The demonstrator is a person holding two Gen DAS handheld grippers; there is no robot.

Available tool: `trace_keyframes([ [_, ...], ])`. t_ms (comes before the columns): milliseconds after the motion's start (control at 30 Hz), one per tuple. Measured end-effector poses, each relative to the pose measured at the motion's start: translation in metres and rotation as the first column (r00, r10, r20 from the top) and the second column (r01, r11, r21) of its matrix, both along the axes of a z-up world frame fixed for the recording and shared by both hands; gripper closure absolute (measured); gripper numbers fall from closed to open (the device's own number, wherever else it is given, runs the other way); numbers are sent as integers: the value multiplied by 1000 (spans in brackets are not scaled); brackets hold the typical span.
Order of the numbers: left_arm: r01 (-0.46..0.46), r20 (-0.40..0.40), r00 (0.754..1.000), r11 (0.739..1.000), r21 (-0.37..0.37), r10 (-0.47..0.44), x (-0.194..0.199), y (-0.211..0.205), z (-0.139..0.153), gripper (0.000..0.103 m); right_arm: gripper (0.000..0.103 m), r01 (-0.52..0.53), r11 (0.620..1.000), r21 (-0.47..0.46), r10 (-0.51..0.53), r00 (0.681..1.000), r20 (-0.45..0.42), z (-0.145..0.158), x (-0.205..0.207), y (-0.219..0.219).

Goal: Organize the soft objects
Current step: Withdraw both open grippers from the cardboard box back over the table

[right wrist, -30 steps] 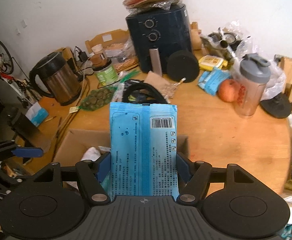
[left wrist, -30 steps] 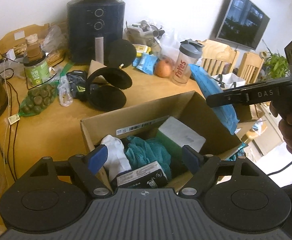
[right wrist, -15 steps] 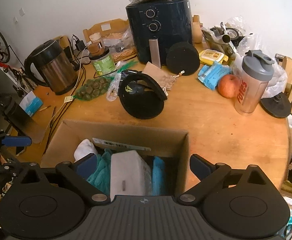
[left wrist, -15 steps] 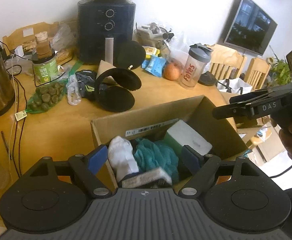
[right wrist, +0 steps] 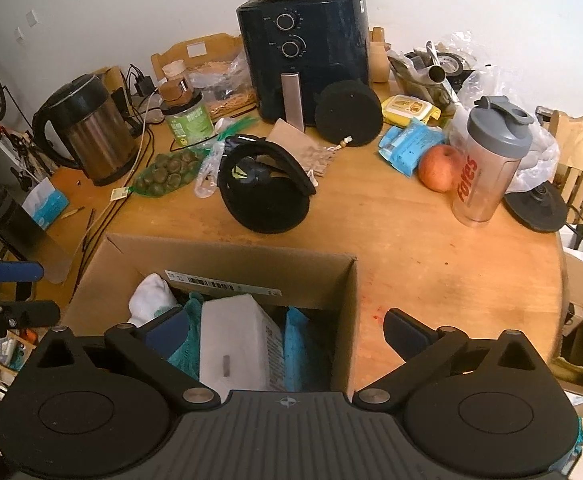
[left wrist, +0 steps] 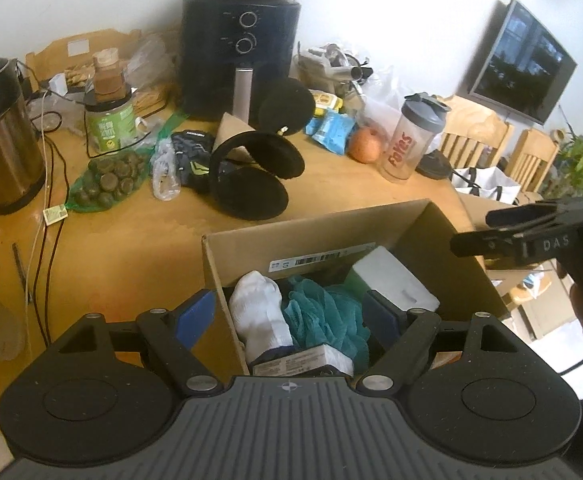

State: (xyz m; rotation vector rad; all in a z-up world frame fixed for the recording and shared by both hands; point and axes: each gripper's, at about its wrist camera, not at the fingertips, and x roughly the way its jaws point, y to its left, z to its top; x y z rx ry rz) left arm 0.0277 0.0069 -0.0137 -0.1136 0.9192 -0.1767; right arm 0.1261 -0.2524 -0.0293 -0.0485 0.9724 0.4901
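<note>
— Right gripper (right wrist: 287, 330) is hanging over the cardboard box (right wrist: 227, 258), fingers spread as wide as they go; the jaws have just been opening and nothing is caught between them now.

— And the blue packet?

— Down inside the box, I see its blue edge (right wrist: 297, 344) standing against the right-hand wall, just beside a white block (right wrist: 237, 348). A white sock (right wrist: 149, 300) sits at the left end, teal mesh (right wrist: 189, 308) next to it.

— What about the other hand?

— Left gripper (left wrist: 291, 316) hovers at the box's near corner, jaws apart and gripping nothing. One blue pad (left wrist: 195, 316) is outside the left wall, the other over the contents. From that side you get the sock (left wrist: 261, 312), the teal puff (left wrist: 323, 316) and a small printed carton (left wrist: 303, 362) at the front.

— Anything soft out on the table (right wrist: 431, 248)?

— Black earmuffs (right wrist: 263, 196) lie beyond the box, apart from it, with a black glove (left wrist: 191, 156) behind them. An apple (right wrist: 437, 166) touches a shaker bottle (right wrist: 487, 168) on the right; air fryer (right wrist: 307, 52) and kettle (right wrist: 87, 128) stand at the back.
</note>
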Motion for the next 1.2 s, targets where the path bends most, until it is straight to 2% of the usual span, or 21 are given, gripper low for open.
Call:
trace_keyframes([
  [667, -16, 21, 1000, 1000, 0, 16, 10, 5, 6, 22, 0, 45, 999, 5, -45, 998, 39, 5, 3, -21],
  [1200, -80, 53, 996, 995, 52, 77, 47, 21, 10, 22, 0, 68, 998, -10, -68, 996, 58, -1, 47, -37],
])
